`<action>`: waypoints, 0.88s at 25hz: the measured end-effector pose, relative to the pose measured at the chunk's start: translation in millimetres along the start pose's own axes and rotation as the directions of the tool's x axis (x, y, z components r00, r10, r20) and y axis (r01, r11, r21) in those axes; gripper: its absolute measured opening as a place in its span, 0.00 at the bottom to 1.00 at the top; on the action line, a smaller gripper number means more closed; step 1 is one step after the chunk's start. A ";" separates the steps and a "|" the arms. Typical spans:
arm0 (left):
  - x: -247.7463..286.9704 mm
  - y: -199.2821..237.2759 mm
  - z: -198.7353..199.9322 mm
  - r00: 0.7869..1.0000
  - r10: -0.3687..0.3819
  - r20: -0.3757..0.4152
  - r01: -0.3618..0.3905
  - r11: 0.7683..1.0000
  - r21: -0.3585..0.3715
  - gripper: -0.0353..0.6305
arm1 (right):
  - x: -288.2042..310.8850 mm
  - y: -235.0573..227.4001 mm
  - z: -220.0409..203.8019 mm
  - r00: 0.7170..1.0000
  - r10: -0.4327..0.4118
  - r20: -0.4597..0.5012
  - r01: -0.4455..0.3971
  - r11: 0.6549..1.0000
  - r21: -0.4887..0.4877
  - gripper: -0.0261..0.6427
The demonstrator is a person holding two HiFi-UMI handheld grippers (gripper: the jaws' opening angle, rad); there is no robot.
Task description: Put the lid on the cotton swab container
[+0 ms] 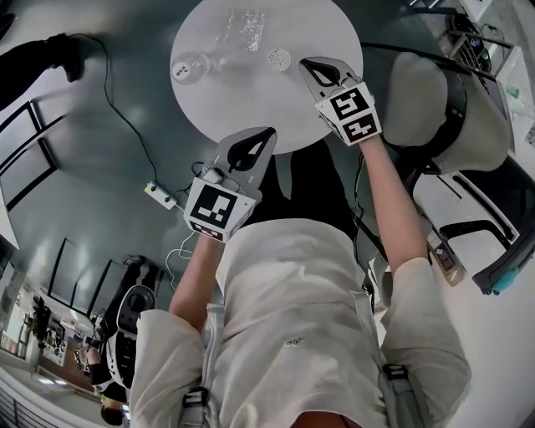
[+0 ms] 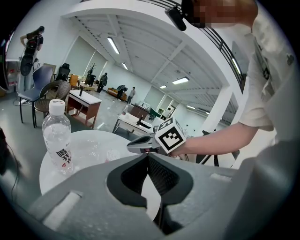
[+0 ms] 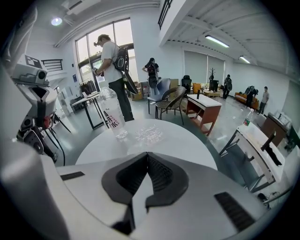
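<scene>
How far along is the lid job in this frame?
Done: nothing. The round swab container sits apparently uncovered on the table, with a clear plastic piece, possibly the lid, lying apart. In hand: nothing; the left gripper and right gripper are shut and empty. Left: the whole pick-up and fitting.

The small round cotton swab container (image 1: 278, 58) stands uncovered on the round table (image 1: 322, 117), with what looks like its clear lid (image 1: 242, 29) lying nearby.

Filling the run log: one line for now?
left gripper shut, empty | right gripper shut, empty | cotton swab container untouched on table | water bottle upright
</scene>
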State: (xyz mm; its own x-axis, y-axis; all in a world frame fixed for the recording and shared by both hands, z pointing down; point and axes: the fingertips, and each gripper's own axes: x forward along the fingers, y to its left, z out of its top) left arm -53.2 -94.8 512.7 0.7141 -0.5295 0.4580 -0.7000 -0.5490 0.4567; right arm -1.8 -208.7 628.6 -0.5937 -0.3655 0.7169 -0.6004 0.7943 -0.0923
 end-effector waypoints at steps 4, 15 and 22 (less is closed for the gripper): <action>0.7 0.5 1.2 1.000 -0.002 0.004 0.002 1.000 -0.004 0.06 | 2.4 1.4 2.3 1.000 0.002 -0.020 -0.002 1.000 -0.009 0.05; 1.1 0.9 3.4 1.000 -0.004 0.006 0.004 1.000 -0.006 0.06 | 11.5 11.1 14.4 0.999 0.027 -0.034 -0.029 0.999 -0.037 0.08; 1.0 1.9 3.7 1.000 0.003 0.006 -0.003 1.000 -0.009 0.06 | 17.3 19.6 19.8 0.998 0.047 -0.036 -0.049 0.997 -0.053 0.09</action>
State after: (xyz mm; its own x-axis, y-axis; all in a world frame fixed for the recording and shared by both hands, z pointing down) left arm -53.8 -98.8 511.2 0.7123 -0.5350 0.4543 -0.7019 -0.5416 0.4627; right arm -34.5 -209.1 625.6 -0.6013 -0.3100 0.7364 -0.5414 0.8359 -0.0902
